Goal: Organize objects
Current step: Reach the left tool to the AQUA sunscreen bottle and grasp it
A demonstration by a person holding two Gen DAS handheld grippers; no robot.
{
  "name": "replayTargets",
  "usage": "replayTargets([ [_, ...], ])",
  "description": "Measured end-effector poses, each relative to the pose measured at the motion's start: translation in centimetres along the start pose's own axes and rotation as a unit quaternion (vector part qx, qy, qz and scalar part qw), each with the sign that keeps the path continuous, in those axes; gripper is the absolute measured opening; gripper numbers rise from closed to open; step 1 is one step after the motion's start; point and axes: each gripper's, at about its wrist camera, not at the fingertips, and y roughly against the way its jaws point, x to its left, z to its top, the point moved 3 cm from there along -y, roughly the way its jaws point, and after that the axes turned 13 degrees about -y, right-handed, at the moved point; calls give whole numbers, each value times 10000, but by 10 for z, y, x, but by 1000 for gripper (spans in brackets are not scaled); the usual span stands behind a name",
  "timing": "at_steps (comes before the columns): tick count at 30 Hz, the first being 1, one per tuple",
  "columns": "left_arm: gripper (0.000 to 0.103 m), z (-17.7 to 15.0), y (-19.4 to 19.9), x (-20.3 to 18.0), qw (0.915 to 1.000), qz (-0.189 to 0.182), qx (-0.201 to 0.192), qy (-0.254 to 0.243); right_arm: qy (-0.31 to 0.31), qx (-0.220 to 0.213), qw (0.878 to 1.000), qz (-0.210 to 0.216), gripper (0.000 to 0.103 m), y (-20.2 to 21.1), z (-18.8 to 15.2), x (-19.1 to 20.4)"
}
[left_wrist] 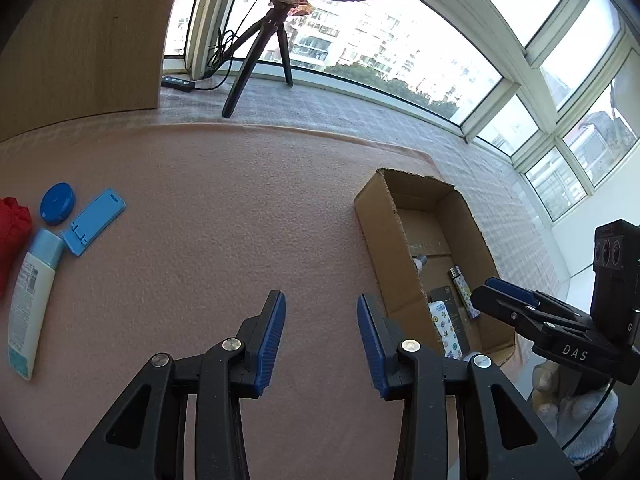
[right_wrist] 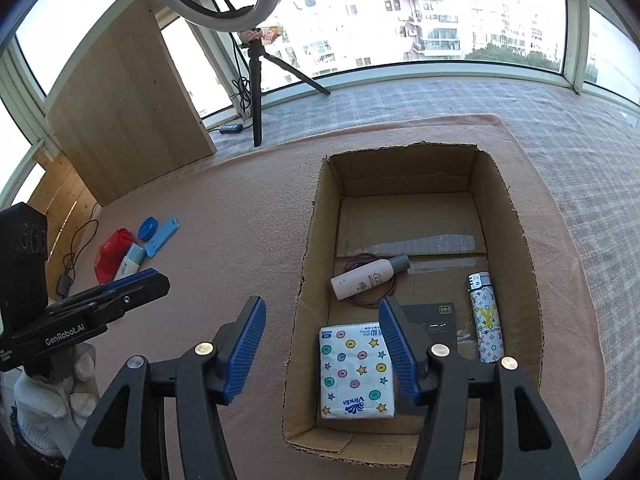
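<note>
At the far left of the pink mat, a red pouch is lying against the frame edge, with a white tube with a pale blue cap stretching beside it. Just beyond the tube's cap, a round blue disc and a flat blue stand are sitting side by side, almost touching. All four are waiting well apart from the box.

The left gripper is hovering over bare mat with its blue-padded jaws spread wide and nothing between them.

Further right, the open cardboard box is resting on the mat near its right edge. Inside it, a patterned tissue pack is lying in the near left corner, a white bottle with a grey cap is lying tilted across a thin loop of cord, and a patterned lighter is lying along the right wall. A dark flat item is sitting between the tissue pack and the lighter, possibly a card or slim device; it is partly hidden by a finger.

The right gripper is hanging over the box's near left wall, jaws released and holding nothing. A white-gloved hand is gripping its handle.

Behind everything, a ring light on a black tripod is standing by the window.
</note>
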Motion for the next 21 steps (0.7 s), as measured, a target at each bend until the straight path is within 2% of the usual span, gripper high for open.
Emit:
replayTargets([
  [2,42,-7,9,16,9999,76,3,74,48,46,10000,47,57,-4,-4,13],
  [7,55,-23,32,56,9991,364,8,229,196,109,9997,88,61,-12,-17,46],
  [9,68,-30,42,73,9984,474,15,303,252,160,9995,83,65,-17,-22,59],
  [12,75,-42,53,98,9970,677,79,362,323,271,9991,75,69,-27,-31,77],
  [21,79,-71,79,187,9900,951,108,1032,339,451,9984,83,73,-45,-48,116],
])
